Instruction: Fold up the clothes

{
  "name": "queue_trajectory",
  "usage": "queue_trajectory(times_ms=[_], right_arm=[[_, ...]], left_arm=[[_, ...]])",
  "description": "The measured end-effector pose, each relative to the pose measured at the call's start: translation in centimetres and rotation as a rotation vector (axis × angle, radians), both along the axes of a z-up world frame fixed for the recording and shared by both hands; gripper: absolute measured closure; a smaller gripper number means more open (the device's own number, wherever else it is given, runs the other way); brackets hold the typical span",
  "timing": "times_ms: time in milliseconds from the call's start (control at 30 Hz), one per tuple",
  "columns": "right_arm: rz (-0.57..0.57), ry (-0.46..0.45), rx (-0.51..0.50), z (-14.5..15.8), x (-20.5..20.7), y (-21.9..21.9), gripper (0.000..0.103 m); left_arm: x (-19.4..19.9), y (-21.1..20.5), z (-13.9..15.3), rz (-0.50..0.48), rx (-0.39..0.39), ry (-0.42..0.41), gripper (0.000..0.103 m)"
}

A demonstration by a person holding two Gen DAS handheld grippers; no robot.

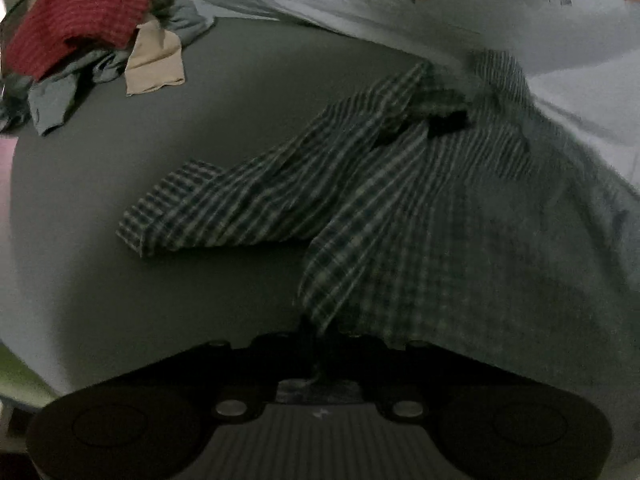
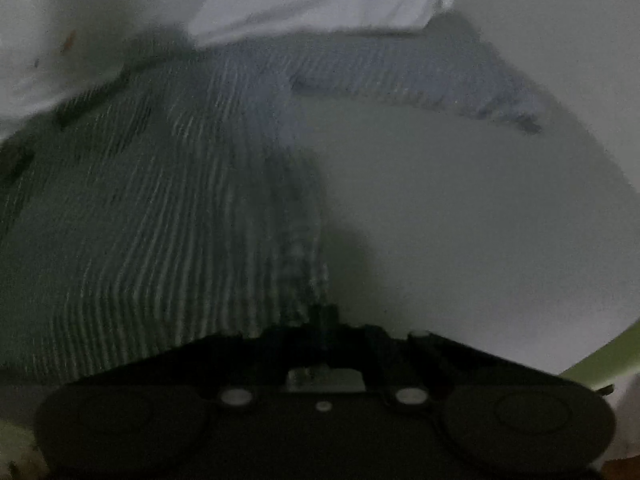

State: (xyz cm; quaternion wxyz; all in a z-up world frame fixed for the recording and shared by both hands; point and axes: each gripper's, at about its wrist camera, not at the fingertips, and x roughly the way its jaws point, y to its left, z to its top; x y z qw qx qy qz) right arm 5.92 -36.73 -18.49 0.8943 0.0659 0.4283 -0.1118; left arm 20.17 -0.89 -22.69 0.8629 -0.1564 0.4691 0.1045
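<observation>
The left gripper is tilted steeply downward over a grey table, its jaws clenched on the near hem of a checked shirt. A pinch of the cloth runs down between the closed fingers, right at the tool's tip. From there the shirt spreads ahead and to the right of this gripper, with one sleeve lying flat ahead and to the left, its cuff folded back. The collar lies at the far end, against pale bedding with small printed figures.

Far ahead and to the left of the left gripper sits a pile of clothes: a red ribbed piece on top, a beige one and grey-blue ones under it.

The right gripper also points steeply down, jaws closed on the shirt's other hem corner. The picture is blurred, but the cloth rises from the fingers and fills the space ahead and left. The other sleeve stretches ahead and to the right. Bare table lies to this gripper's right.
</observation>
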Motion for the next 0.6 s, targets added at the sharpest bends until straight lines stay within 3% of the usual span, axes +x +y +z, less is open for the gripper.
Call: queue_trajectory(times_ms=[100,167,267,333,400,467,600], right_arm=[[-0.037,-0.109,0.058,4.9,-2.1,-3.1,0.103],[-0.07,-0.132,0.014,6.5,-3.2,-4.8,0.103],[-0.114,-0.027,-0.061,4.0,-3.1,-7.6,0.103],[-0.105,0.064,-0.094,1.4,-2.7,-8.2,0.103],[-0.051,0.073,-0.118,0.5,-2.7,-7.3,0.103],[0.014,0.036,-0.068,0.4,-2.5,-5.9,0.1],[0.071,0.01,0.002,0.0,-1.0,-3.0,0.089]], left_arm=[[-2.1,1.2,4.7,0.076,-0.21,-0.092,0.1],[-3.1,1.6,6.0,0.123,-0.271,-0.117,0.1],[-3.6,0.7,3.7,0.131,-0.201,-0.026,0.099],[-3.2,0.0,0.2,0.118,-0.23,0.092,0.097],[-2.9,-1.1,-1.8,0.097,-0.192,0.182,0.092],[-3.3,-1.9,-1.4,0.08,-0.142,0.177,0.089],[-4.0,-1.5,0.5,0.075,-0.123,0.12,0.068]])
